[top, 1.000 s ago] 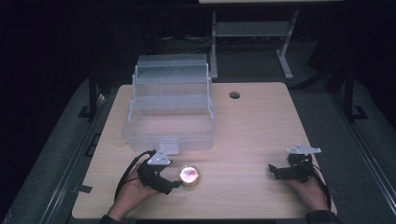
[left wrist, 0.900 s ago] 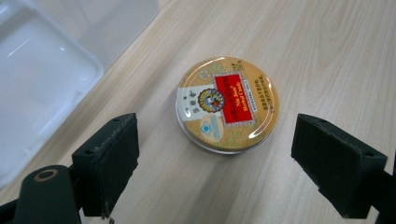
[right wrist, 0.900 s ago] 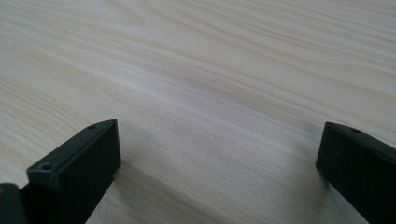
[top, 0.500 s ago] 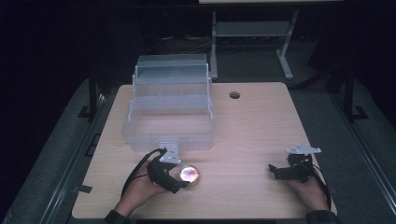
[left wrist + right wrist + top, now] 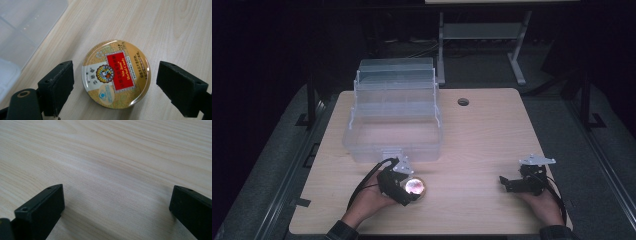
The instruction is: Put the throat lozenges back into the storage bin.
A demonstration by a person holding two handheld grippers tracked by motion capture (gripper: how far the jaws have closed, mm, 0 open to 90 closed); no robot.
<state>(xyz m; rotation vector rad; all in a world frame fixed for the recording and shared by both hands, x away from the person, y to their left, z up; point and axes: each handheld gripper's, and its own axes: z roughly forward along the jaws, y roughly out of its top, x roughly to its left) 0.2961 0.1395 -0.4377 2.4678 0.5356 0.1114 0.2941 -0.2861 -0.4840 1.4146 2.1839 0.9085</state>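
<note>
We see the left gripper [image 5: 115, 82] with jaws wide apart, straddling the round candy tin [image 5: 116, 73]; small gaps remain on both sides. The tin lies flat on the table [image 5: 482, 130], near the clear plastic box [image 5: 394, 117]. The right gripper [image 5: 117, 212] is open, holding nothing.

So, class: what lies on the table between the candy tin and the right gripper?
Nothing: in the high view, only bare wooden table separates the candy tin from the right gripper.
</note>
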